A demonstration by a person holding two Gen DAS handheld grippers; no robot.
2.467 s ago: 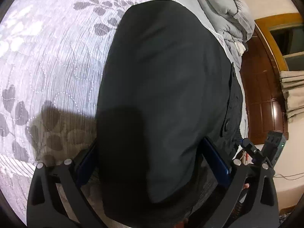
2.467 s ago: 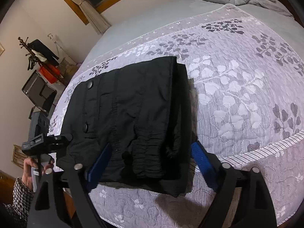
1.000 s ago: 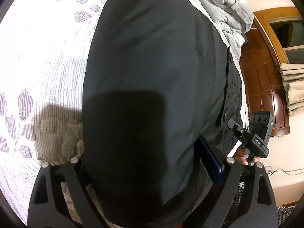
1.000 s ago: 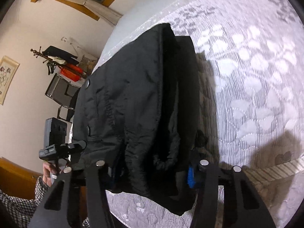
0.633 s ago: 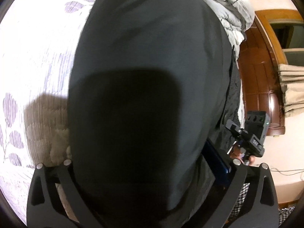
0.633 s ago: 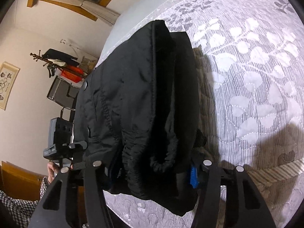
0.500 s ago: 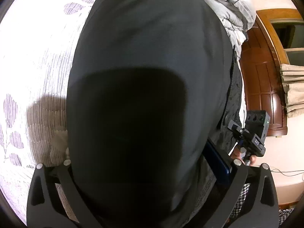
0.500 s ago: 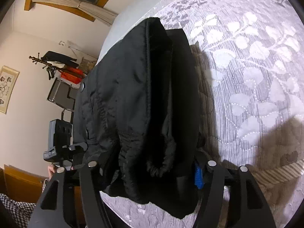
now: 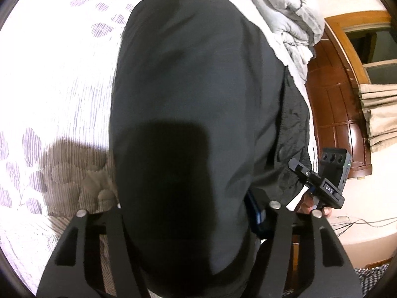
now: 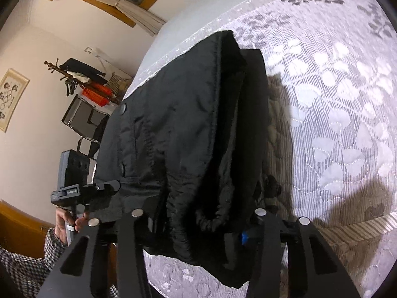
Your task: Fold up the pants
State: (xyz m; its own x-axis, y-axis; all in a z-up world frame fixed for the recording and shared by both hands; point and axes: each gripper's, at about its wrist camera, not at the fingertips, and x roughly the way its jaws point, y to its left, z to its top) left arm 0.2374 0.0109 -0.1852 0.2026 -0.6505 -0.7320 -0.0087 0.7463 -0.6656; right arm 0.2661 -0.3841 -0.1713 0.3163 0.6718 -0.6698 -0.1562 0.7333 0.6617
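Both grippers had closed in since earlier frames, left gripper (image 9: 183,223) and right gripper (image 10: 198,221) each clamped on the black pants (image 10: 188,134); pants already folded compact on the bed (image 10: 335,124), probably only a final fold or placing left.

Black tongs (image 10: 196,223) w/ silver screws, blue pads; houndstooth sleeve (image 10: 27,265).

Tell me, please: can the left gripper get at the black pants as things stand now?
Probably yes. The left gripper already has the folded black pants between its fingers, and they look closed on the cloth. Nothing stands between them on the bedspread.
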